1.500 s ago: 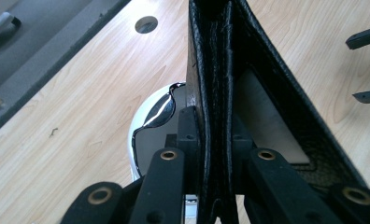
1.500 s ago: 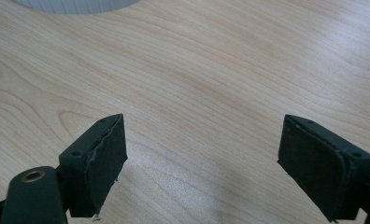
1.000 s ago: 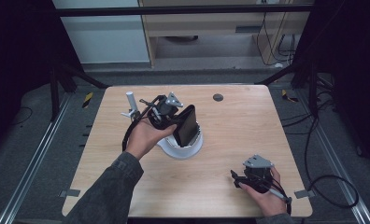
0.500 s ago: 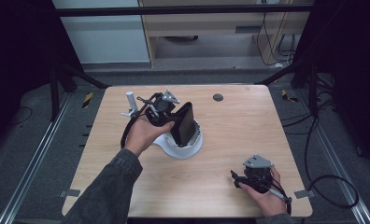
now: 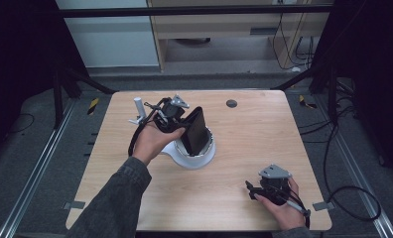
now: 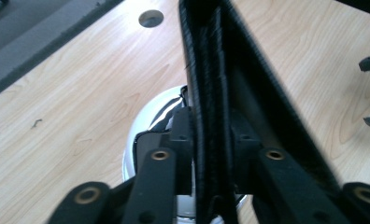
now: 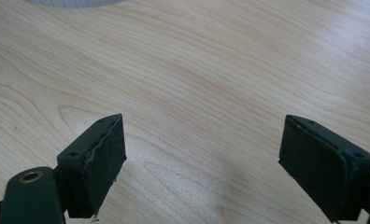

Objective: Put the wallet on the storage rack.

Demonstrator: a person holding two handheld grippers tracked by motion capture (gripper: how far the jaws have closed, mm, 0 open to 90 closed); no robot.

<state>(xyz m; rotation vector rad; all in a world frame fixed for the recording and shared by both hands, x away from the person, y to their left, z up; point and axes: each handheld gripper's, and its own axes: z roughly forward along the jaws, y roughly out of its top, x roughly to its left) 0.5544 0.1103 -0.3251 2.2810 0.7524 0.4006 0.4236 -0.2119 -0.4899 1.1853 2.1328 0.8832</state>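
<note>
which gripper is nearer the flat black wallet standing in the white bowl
Left. The left gripper has the flat black wallet between its jaws over the white bowl. The right gripper rests open by the table's near right corner, well apart.

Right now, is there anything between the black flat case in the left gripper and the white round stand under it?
Nothing visible does. The left gripper has the black case between its jaws, which have just been opening. The case's lower edge already sits in the white stand, so no object lies between them. The right gripper rests open, apart, near the table's front edge.
</note>
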